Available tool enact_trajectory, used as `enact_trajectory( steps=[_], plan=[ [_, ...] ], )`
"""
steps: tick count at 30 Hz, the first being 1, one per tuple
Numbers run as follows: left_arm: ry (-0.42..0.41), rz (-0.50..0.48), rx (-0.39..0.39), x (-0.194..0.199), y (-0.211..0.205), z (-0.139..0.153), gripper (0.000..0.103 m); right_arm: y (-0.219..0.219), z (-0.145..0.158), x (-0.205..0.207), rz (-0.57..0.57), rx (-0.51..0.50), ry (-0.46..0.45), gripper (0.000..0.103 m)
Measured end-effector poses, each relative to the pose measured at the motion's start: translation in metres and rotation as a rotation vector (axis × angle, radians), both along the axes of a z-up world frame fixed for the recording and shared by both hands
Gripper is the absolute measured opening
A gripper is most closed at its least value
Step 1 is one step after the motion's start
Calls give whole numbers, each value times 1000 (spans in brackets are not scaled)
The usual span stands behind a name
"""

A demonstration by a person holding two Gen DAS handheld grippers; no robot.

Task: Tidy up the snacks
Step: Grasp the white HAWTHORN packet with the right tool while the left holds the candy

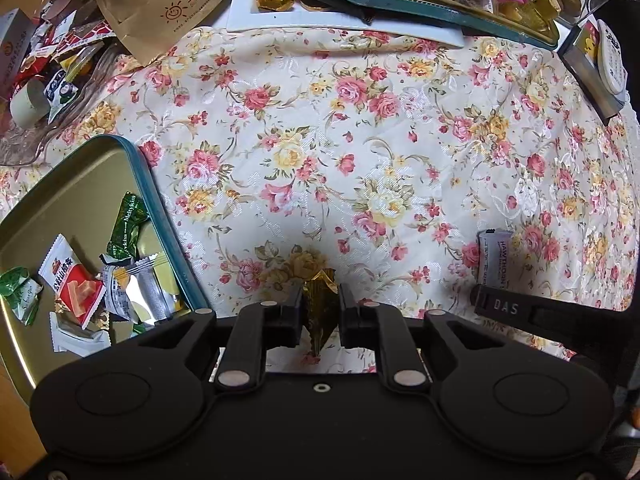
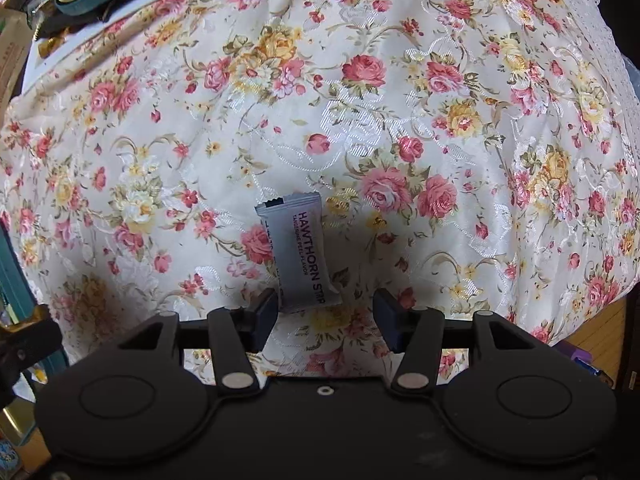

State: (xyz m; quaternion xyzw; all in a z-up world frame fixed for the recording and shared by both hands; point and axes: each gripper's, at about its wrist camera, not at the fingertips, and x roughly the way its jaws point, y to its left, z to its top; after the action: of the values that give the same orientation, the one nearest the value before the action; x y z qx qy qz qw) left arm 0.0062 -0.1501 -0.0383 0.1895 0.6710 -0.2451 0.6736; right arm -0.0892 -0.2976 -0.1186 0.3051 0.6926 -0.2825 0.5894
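Left gripper pinches a crinkled gold-foil sweet, likely bound for the teal-rimmed gold tin tray beside it; right gripper gapes, straddling the grey hawthorn strip packet lying on the floral tablecloth, unclamped.

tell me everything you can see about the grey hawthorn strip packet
The hawthorn strip packet is a small grey pillow-shaped wrapper, matte, with crimped ends and dark print reading HAWTHORN STRIP. It looks sealed and lies flat on the floral tablecloth, lengthwise away from the camera. The right gripper stands open, its near end between the fingers.
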Motion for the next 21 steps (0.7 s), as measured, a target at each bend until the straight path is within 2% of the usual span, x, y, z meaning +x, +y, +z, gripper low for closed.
enact_trajectory(
  steps=[8,10,14,17,21],
  plan=[
    [-1,10,-6,2,3,3,22,-4,-7,2,-15,31,-1,55],
    [-1,11,-7,3,3,4,22,-7,-7,1,-8,29,1,49],
    [-2,12,-9,3,4,5,22,-18,-5,0,22,66,-7,14],
    [0,13,-16,3,4,7,22,-28,-1,-7,-14,129,-32,11],
    [3,19,-32,4,5,12,22,-42,13,-13,-49,157,-89,7]
  ],
)
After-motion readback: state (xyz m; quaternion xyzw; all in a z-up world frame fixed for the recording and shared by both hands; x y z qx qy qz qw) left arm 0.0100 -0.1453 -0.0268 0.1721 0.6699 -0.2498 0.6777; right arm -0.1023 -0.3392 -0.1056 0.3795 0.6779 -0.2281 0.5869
